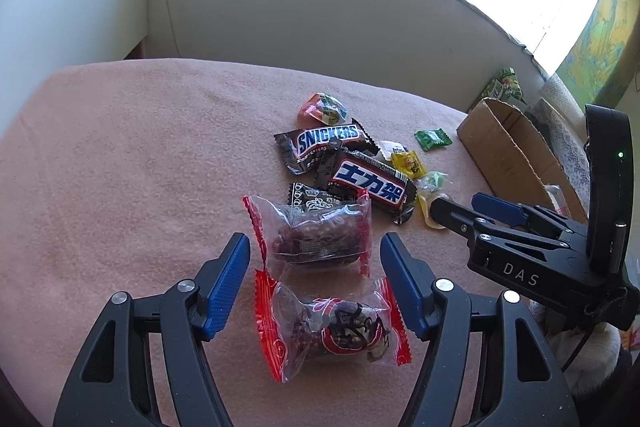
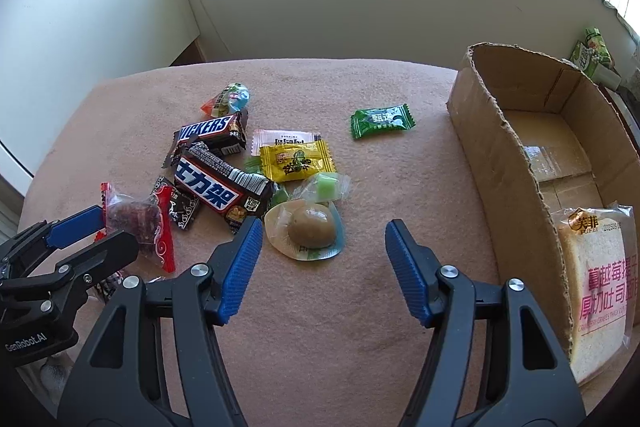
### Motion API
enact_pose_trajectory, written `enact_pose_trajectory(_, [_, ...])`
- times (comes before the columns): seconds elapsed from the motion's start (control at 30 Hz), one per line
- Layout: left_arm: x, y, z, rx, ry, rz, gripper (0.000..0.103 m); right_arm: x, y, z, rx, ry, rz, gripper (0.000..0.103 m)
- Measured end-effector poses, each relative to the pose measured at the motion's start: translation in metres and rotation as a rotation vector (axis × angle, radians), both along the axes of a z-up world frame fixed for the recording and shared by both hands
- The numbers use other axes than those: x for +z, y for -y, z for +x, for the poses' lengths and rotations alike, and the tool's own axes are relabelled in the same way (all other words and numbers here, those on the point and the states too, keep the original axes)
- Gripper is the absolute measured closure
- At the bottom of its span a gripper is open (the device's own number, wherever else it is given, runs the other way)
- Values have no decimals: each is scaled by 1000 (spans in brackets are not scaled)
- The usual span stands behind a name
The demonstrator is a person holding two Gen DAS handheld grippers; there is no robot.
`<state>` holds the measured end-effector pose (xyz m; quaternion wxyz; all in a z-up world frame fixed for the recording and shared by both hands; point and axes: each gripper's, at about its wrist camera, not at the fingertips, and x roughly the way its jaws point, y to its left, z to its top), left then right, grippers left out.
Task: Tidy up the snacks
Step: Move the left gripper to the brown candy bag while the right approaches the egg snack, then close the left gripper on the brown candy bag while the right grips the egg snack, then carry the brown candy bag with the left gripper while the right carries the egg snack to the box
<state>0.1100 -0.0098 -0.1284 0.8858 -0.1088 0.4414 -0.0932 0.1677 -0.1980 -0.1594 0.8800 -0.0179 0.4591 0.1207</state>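
Snacks lie heaped on the pink-covered counter. Left gripper stands wide, empty, straddling two red-edged clear packets, pads not touching. Right gripper likewise wide and empty, just short of a sealed brown egg pack. Beyond: Snickers bars. Cardboard box at right holds a sliced-bread bag, cut off by the frame edge.
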Motion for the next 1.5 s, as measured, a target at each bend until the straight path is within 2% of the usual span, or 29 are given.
enact_pose_trajectory(0.1, [-3,3,3,-9,-11,3,36,-8,1,9,0,-21,-10,46])
enact_pose_trajectory(0.3, [-8,7,7,-7,-26,16,36,-10,-1,13,18,-16,-21,47])
enact_pose_trajectory(0.5, [-11,12,8,-10,-23,25,45,-9,-8,7,50,-14,-18,66])
enact_pose_trajectory(0.53, [-11,12,8,-9,-20,28,47,-9,-9,7,56,-17,-11,73])
enact_pose_trajectory(0.77, [-9,8,6,-3,-6,19,52,-9,-8,1,60,-13,-5,75])
enact_pose_trajectory(1.17, [9,1,-8,10,44,1,52,2,4,-17,42,15,35,76])
enact_pose_trajectory(1.5, [25,6,-13,0,89,-5,52,29,14,-35,32,62,65,76])
